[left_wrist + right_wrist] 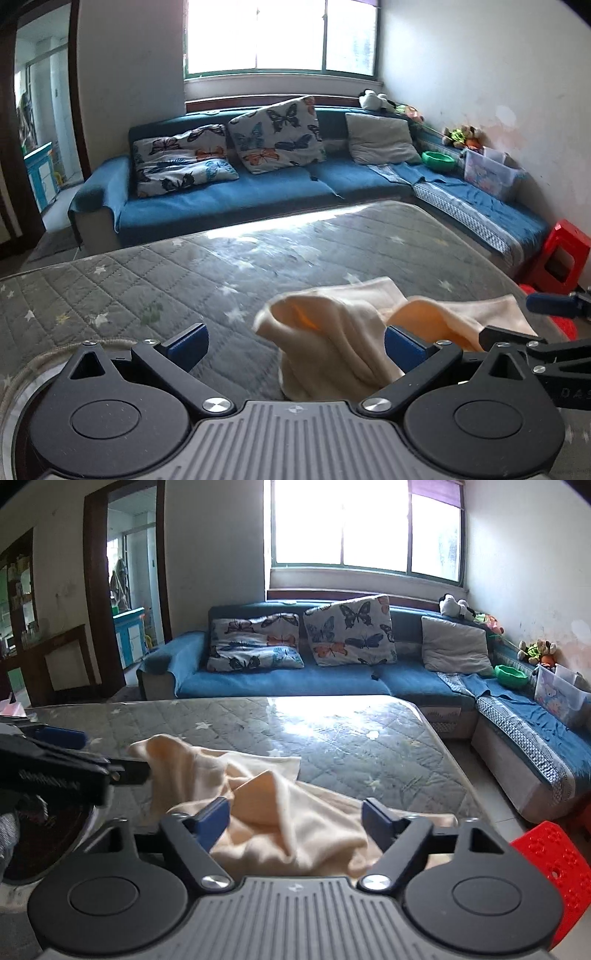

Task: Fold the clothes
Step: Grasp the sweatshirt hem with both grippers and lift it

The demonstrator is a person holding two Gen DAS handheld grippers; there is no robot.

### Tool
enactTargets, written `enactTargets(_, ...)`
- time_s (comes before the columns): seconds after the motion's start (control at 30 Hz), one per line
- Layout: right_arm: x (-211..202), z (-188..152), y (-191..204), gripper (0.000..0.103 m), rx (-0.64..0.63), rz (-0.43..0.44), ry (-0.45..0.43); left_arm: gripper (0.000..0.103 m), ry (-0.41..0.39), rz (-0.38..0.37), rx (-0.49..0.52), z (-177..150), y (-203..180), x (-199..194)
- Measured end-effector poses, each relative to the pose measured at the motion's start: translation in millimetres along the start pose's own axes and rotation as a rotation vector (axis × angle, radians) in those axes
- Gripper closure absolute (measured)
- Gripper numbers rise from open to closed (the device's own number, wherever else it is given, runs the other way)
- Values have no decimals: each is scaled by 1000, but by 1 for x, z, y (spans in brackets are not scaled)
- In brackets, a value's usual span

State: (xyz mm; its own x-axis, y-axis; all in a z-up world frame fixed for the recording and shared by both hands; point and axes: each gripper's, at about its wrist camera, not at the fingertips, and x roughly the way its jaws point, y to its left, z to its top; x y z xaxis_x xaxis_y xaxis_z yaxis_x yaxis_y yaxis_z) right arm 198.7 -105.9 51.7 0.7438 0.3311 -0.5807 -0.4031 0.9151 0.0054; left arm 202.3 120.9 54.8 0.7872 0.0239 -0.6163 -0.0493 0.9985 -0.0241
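Quilted grey star-print mattress (pixel 155 273) filled mid-frame before a blue corner sofa (pixel 295 679). On it, low and centre, lay the rumpled cream knit garment (pixel 280 812), its near edge cut off behind the gripper bodies. Both the left hand-held gripper (pixel 295 349) and right hand-held gripper (pixel 295 821) stood wide, cloth between the fingers. Only the right view showed the doorway (pixel 125 590) clearly.
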Motion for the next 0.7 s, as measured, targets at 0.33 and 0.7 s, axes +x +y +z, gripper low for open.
enactTargets(0.33, 60, 5, 9, 61, -64, 43, 111, 18, 80, -90, -40, 0, 28, 36)
enactTargets(0.7, 63, -5, 7, 100, -61, 2, 96, 92, 44, -137, -18, -9, 21, 44)
